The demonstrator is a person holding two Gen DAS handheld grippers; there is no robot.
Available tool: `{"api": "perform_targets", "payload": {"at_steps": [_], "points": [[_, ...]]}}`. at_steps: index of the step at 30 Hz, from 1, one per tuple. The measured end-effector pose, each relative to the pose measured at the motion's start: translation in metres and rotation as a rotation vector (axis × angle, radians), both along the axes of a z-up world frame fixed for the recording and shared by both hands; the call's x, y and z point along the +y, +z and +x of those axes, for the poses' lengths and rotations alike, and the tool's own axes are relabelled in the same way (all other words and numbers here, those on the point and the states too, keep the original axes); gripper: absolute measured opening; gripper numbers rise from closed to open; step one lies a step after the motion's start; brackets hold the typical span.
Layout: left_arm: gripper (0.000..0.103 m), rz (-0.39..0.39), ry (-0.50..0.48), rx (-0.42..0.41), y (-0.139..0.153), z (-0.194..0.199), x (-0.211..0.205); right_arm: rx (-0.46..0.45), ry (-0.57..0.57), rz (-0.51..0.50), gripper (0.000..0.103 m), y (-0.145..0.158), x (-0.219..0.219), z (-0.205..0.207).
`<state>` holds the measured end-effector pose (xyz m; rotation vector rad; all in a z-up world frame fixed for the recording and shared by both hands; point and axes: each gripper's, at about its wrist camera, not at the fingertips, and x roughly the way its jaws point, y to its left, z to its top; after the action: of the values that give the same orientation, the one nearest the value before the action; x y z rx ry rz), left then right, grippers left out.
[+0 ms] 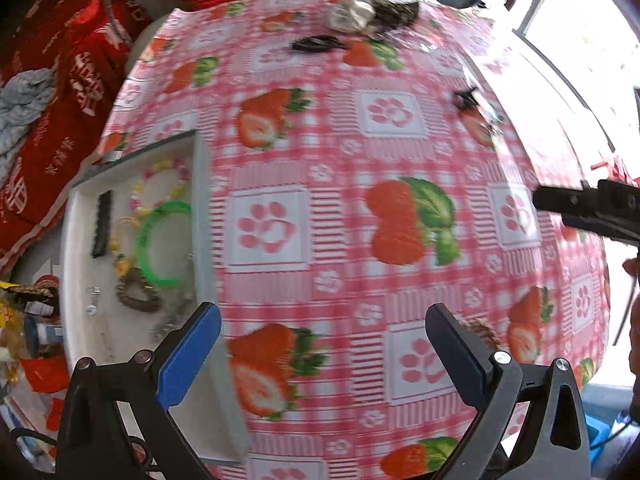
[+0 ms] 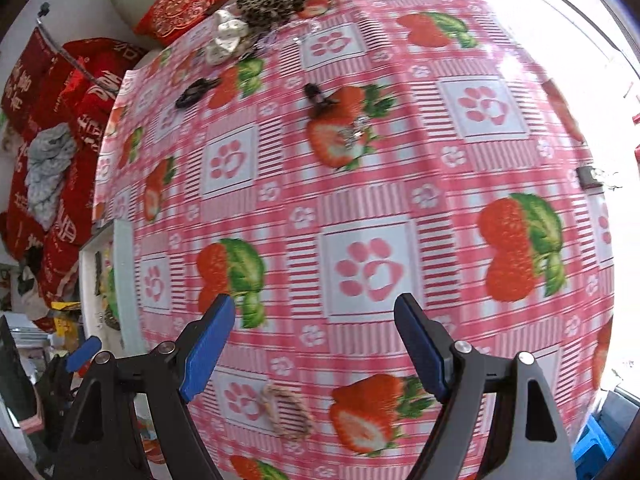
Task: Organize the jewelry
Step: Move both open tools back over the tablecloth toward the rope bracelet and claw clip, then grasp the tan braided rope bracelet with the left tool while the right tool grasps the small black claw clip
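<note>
A white tray (image 1: 76, 280) at the table's left edge holds a green bangle (image 1: 160, 240), a pastel bead bracelet (image 1: 160, 178), a black comb-like clip (image 1: 102, 224), a brown braided band (image 1: 138, 294) and small metal pieces. My left gripper (image 1: 320, 344) is open and empty over the cloth beside the tray. My right gripper (image 2: 316, 340) is open and empty above the table's middle; a beige woven piece (image 2: 288, 412) lies below it. Loose on the cloth lie a black hair tie (image 2: 196, 92), a dark clip (image 2: 318, 98) and a silvery chain (image 2: 354, 132).
The pink strawberry tablecloth (image 2: 400, 184) covers the table. At the far edge lie a cream scrunchie (image 2: 226, 36) and a leopard-print one (image 2: 272, 6). Red cushions and bedding (image 2: 68, 92) lie left of the table. A bright window is on the right. The tray also shows in the right wrist view (image 2: 90, 280).
</note>
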<state>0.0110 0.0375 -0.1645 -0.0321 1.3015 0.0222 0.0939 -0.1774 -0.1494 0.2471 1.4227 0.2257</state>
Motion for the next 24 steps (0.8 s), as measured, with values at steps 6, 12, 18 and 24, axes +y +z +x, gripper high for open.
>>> {"api": "perform_targets", "payload": {"at_steps": [6,12,18,24], "points": [[0.103,-0.023,-0.041,0.032,-0.001,-0.007,-0.026,-0.032,0.044,-0.058,0.084,0.0,-0.008,0.014],[0.103,-0.046,-0.049,0.079,-0.013,-0.014,-0.045,-0.064,0.107,-0.09,0.084,-0.001,-0.005,0.033],[0.103,-0.061,-0.068,0.108,-0.026,-0.022,-0.068,-0.084,0.156,-0.112,0.084,-0.007,0.001,0.049],[0.096,-0.049,-0.06,0.13,-0.038,-0.026,-0.083,-0.115,0.19,-0.13,0.084,-0.012,0.007,0.07]]}}
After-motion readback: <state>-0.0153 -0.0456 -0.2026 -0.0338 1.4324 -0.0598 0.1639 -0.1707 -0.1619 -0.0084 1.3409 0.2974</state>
